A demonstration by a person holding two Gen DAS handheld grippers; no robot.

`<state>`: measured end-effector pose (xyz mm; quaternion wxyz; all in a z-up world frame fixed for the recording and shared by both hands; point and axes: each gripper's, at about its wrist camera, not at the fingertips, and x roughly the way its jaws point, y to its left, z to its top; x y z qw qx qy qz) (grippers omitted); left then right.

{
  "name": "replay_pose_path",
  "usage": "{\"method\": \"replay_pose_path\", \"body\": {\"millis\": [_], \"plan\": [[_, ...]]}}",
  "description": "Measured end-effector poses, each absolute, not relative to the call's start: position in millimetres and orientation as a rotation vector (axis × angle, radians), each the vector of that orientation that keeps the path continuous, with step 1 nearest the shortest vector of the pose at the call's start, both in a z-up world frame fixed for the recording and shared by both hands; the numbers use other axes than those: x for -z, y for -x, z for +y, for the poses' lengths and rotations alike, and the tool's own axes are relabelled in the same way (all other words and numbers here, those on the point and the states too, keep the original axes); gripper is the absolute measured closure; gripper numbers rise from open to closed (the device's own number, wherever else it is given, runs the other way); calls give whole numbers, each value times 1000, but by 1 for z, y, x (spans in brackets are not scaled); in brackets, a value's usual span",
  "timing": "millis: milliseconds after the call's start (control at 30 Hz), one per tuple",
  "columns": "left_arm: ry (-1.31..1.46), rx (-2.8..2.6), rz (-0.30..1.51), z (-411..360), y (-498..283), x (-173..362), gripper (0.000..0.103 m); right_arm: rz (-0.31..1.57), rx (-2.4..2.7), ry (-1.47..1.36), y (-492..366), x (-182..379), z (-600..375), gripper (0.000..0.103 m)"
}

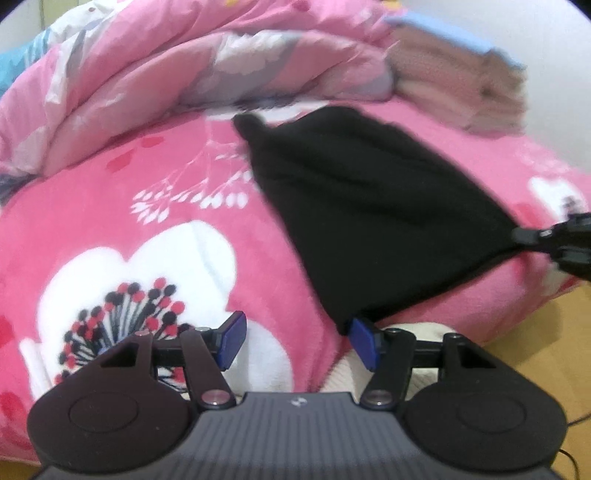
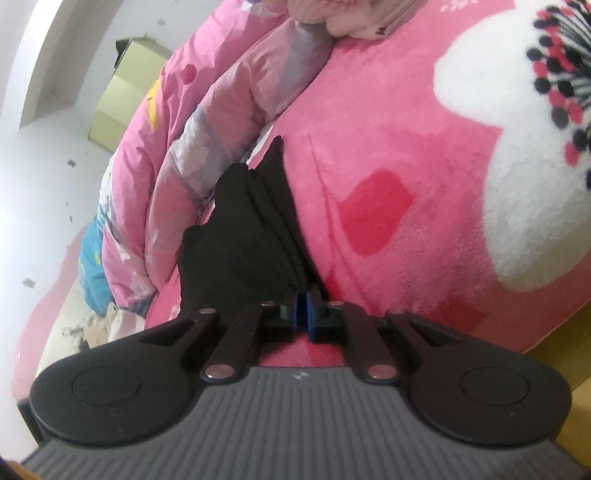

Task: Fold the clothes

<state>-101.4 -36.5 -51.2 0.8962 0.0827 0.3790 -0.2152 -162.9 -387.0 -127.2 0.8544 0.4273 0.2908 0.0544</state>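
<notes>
both sets of jaws are mine, and they stand differently. on my left gripper (image 1: 297,341) the blue pads (image 1: 232,339) are parted with a clear gap and nothing pressed between them; the near corner of the black garment (image 1: 362,218) hangs right at the inner edge of the right-side pad, and i cannot tell whether it touches. on my right gripper (image 2: 304,308) the pads are drawn together, pinching a bunched edge of the same black garment (image 2: 243,229), which rises from the jaws in folds.

from my left wrist view, the black cloth spreads as a rough triangle over the pink floral blanket (image 1: 177,199). one tip points toward the rolled pink quilt (image 1: 155,74) at the back, one corner sits by my left pad, and the third is drawn out to the right, where my right gripper (image 1: 524,234) clamps it at the frame's edge. that side of the cloth looks pulled taut and slightly lifted off the blanket.

behind the garment lies a folded stack of beige cloth (image 1: 461,85) with a pale blue piece (image 1: 454,35) on top. below my left jaws a bit of white ribbed fabric (image 1: 354,373) shows, and to the right of it a yellowish floor (image 1: 546,332).
</notes>
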Motion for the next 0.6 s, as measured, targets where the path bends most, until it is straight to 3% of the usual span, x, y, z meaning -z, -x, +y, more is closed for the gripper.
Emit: {"method": "replay_pose_path", "body": {"millis": [133,300,433,500,600], "plan": [[-151,512,702,-20,118,41,41,658,-91,-824,175,114,-390,95],[-155,508,674,-30,107,34,41,597,-128,-713,182,83,-382,95],[-199,525,679,-54,93,35,43,557,-222,-579,166,68,-351,95],[-234,516,705,-63,86,43,48,555,-245,-512,154,68,-336,95],[-231,491,772,-65,78,58,49,626,-250,-453,137,85,-327,95]]}}
